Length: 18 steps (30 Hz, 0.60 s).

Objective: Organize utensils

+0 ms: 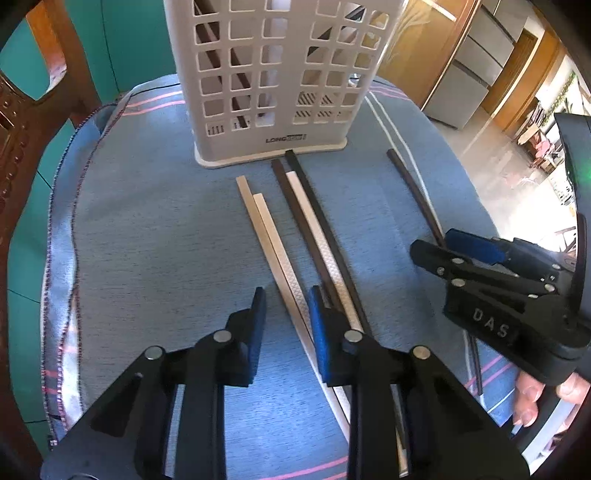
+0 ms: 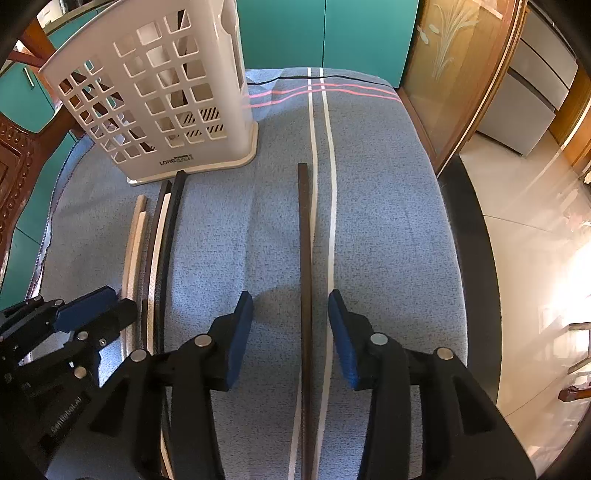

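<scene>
A white slotted utensil holder (image 1: 273, 74) stands at the far side of the blue cloth (image 1: 155, 236); it also shows in the right wrist view (image 2: 159, 99), with dark sticks inside. Several chopsticks lie in front of it: white ones (image 1: 266, 229) and dark ones (image 1: 314, 221). My left gripper (image 1: 286, 325) is open, low over the white chopsticks. A single dark chopstick (image 2: 304, 258) lies apart to the right. My right gripper (image 2: 290, 328) is open and straddles it; it also shows in the left wrist view (image 1: 439, 247).
A carved wooden chair (image 1: 22, 122) stands at the left. Teal cabinet doors (image 2: 325, 33) are behind the table. The dark table edge (image 2: 469, 236) runs on the right, with tiled floor (image 2: 528, 240) beyond it.
</scene>
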Tool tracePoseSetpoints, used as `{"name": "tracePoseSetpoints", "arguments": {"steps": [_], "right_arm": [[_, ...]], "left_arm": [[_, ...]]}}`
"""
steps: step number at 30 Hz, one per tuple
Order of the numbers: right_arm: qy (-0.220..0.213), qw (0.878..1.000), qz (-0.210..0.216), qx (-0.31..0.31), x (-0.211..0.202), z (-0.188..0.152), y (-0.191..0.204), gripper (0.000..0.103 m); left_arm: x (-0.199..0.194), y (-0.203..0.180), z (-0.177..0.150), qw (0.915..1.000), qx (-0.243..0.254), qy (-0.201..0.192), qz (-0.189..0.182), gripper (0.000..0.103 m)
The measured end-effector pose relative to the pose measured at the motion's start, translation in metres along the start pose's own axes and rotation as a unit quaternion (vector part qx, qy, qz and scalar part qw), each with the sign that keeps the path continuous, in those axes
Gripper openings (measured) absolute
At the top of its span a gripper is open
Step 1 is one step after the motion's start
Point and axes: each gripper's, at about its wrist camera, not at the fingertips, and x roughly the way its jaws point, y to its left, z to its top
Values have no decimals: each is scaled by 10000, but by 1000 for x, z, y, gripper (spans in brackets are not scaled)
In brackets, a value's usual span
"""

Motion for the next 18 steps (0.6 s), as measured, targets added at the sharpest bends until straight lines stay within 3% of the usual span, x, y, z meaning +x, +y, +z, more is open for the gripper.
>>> {"name": "tracePoseSetpoints", "arguments": {"steps": [3,7,9,12,15,18], "right_arm": [[3,10000,-4,0,-1,0,-1,43],[1,10000,-31,-27,0,0,-2,43],[0,10000,-40,-39,0,0,-2,43],[3,10000,-27,-39,-1,-1,-2,43],[7,10000,-19,-32,-1,0,-3,43],[11,10000,-28,-42,-1,0,-3,43]], "left_arm": [[-1,1,-1,10000,49,1,80,15],[-4,4,-3,10000,15,-15,74,13],[-10,7,-2,9999,0,-100,-107,1],[-17,11,-1,9995,-84,-166,-256,0],[-19,15,-2,9998,-56,-193,51,1],[-14,17,-4,9999,-109,-105,8,1]]}}
